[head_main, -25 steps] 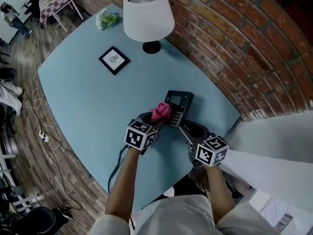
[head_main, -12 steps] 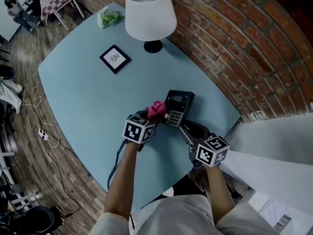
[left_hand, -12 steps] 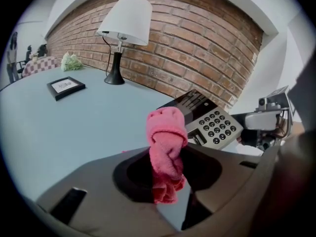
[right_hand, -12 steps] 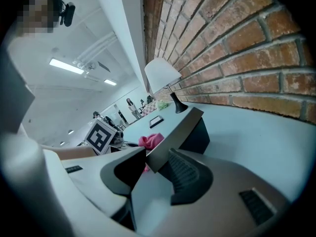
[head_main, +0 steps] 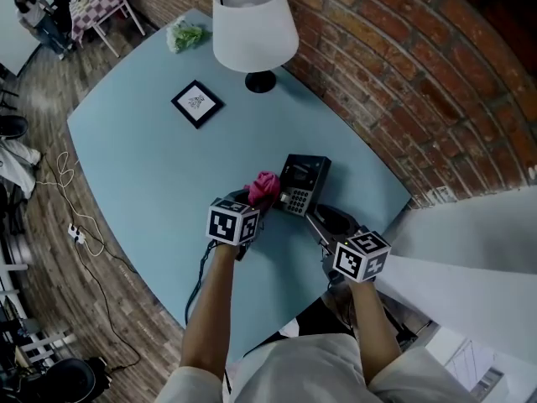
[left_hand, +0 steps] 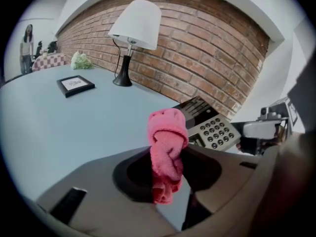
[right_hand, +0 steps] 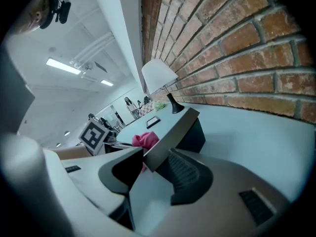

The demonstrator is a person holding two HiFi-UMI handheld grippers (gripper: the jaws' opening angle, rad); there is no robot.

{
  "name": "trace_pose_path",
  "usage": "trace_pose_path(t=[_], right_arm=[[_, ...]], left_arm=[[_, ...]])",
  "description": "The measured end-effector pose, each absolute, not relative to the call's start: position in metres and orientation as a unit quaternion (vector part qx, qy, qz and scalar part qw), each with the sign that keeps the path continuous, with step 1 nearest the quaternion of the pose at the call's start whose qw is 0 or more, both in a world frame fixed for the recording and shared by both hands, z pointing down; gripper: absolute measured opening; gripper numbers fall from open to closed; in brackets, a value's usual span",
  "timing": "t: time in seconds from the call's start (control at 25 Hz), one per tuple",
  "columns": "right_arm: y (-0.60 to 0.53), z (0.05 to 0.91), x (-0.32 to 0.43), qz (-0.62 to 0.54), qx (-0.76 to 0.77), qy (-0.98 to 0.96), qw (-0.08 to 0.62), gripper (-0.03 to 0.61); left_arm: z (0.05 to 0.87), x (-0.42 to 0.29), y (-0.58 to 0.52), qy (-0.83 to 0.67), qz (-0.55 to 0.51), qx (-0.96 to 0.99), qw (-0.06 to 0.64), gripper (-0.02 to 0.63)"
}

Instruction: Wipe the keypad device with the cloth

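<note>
The black keypad device (head_main: 300, 183) lies on the blue table (head_main: 159, 175) close to the brick wall. My left gripper (head_main: 258, 198) is shut on a bunched pink cloth (head_main: 263, 187), which hangs just left of the device's keys. In the left gripper view the cloth (left_hand: 167, 142) stands up between the jaws, with the keypad device (left_hand: 212, 131) beyond it to the right. My right gripper (head_main: 315, 218) is at the device's near corner. Its jaws have just been opening, and the device's edge (right_hand: 173, 132) lies loosely between them.
A white-shaded lamp (head_main: 252, 23) stands at the back by the brick wall (head_main: 403, 82). A small black picture frame (head_main: 197, 102) and a green bundle (head_main: 185, 34) lie farther left. Cables (head_main: 75, 225) trail on the wooden floor beyond the table's left edge.
My left gripper has carried the pink cloth to the left, from over the keys to beside the device. The right gripper has stayed at the device's near corner.
</note>
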State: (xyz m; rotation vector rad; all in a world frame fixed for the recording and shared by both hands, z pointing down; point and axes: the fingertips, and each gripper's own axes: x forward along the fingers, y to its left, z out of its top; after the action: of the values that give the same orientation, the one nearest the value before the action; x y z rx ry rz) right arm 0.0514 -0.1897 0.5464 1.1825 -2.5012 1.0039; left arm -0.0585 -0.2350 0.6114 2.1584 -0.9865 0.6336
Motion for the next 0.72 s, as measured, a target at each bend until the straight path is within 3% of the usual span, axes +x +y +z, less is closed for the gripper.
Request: trace_pose_path(t=[0.28, 0.72], right_arm=[[-0.184, 0.554, 0.058, 0.336, 0.395, -0.848, 0.108, 0.186], [-0.183, 0.556, 0.057, 0.333, 0.390, -0.851, 0.110, 0.184]], left_arm=[[0.533, -0.017, -0.215, -0.335, 0.124, 0.874, 0.329, 0.170], [0.544, 0.020, -0.190, -0.323, 0.174, 0.888, 0.277, 0.172]])
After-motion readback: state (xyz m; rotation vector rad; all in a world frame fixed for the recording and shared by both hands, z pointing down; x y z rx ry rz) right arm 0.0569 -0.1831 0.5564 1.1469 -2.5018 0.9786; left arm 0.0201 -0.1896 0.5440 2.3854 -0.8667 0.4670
